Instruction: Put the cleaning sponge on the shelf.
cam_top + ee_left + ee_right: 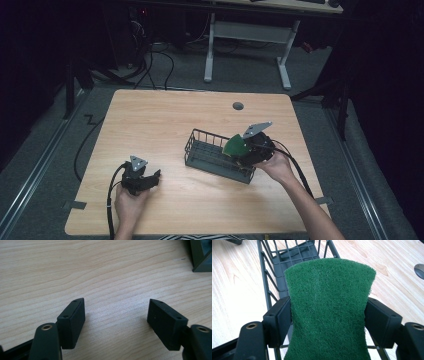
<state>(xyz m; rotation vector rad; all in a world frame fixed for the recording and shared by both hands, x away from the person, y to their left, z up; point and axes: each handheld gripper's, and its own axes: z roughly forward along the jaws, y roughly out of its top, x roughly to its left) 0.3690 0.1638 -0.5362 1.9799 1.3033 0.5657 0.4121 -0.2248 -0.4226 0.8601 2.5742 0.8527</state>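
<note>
A green scouring sponge (328,310) is pinched at its waist between the jaws of my right gripper (328,322), which is shut on it. In the high view the sponge (236,146) is held over the right end of a black wire basket (210,155), with the right gripper (246,151) just behind it. The basket's bars and floor (287,255) show beyond the sponge. My left gripper (156,176) rests low on the table near the front left, open, with bare wood between its jaws. Its own view shows the left gripper (116,315) with nothing in it.
The wooden table (165,115) has a round grey grommet (238,106) near its far edge. A dark corner of the basket (201,257) shows at the upper right of the left gripper view. Cables trail off the front left edge. A white desk frame (250,45) stands beyond the table.
</note>
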